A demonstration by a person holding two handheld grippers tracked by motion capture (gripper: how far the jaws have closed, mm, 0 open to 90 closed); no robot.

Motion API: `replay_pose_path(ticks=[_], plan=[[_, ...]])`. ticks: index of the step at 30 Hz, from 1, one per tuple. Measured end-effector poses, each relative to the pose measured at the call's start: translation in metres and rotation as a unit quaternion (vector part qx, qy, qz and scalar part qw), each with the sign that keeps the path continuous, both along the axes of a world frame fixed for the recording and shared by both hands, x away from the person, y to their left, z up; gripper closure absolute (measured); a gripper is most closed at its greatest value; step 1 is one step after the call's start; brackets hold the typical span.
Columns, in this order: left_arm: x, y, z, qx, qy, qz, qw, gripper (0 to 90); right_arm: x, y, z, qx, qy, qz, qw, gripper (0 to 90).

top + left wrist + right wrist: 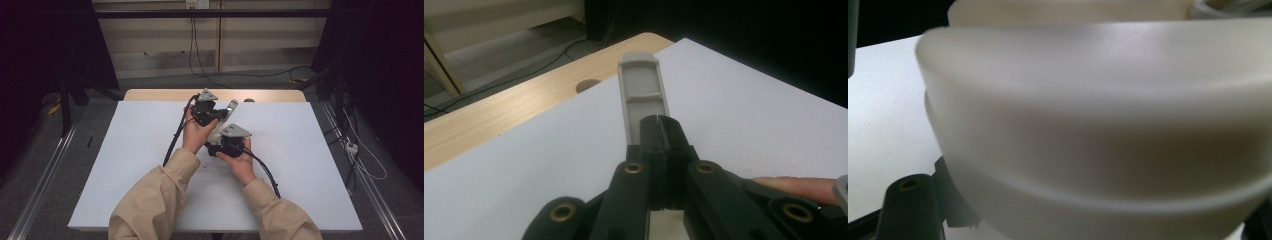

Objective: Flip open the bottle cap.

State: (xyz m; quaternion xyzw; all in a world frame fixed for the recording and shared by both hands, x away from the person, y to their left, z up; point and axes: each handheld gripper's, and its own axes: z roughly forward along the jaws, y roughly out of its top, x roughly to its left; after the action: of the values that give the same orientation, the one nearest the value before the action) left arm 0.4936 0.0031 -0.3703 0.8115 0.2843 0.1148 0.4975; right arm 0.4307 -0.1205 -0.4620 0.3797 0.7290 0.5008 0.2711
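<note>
- A grey plastic piece (642,90), long and flat with a rounded end, sticks out past the tip of the left tool (659,131), whose jaws stand together, clamped on the piece's near end.
- In the high view the same piece (231,105) points up and away from the left tool (212,113), held in the air above the worktop.
- A pale, rounded plastic body (1098,125) sits right in front of the right tool, very close to its camera; I cannot tell whether those jaws are apart or together, since it hides them.
- In the high view the right tool (225,144) sits just below and beside the left one, and the two nearly touch.
- To do this step well, I judge the left tool should keep a firm pinch without twisting, while the right steadies the pale body, so the parts stay aligned.
- Small, slow wrist moves would suit, since a narrow grip on a long piece can let it pivot.
- Under both tools lies a white worktop (140,160), with a wooden edge (150,95) beyond them.
- Farther off are a grey floor, trailing cables (240,75) and dark curtains at both sides.
</note>
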Motion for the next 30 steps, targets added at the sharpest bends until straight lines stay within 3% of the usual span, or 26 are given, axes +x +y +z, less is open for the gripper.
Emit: replay_pose_path(ticks=[25,30], plan=[[0.0000,-0.0010,-0.0002,0.002,0.007,-0.007,0.9999,88.8,-0.0006,0.0001,0.0004,-0.001,0.001,-0.002,1.0000,18.2],[-0.0014,0.0030,-0.0011,-0.005,0.010,-0.004,0.9999,85.8,0.0000,-0.0006,0.0005,0.003,0.010,0.009,0.9999,12.0]])
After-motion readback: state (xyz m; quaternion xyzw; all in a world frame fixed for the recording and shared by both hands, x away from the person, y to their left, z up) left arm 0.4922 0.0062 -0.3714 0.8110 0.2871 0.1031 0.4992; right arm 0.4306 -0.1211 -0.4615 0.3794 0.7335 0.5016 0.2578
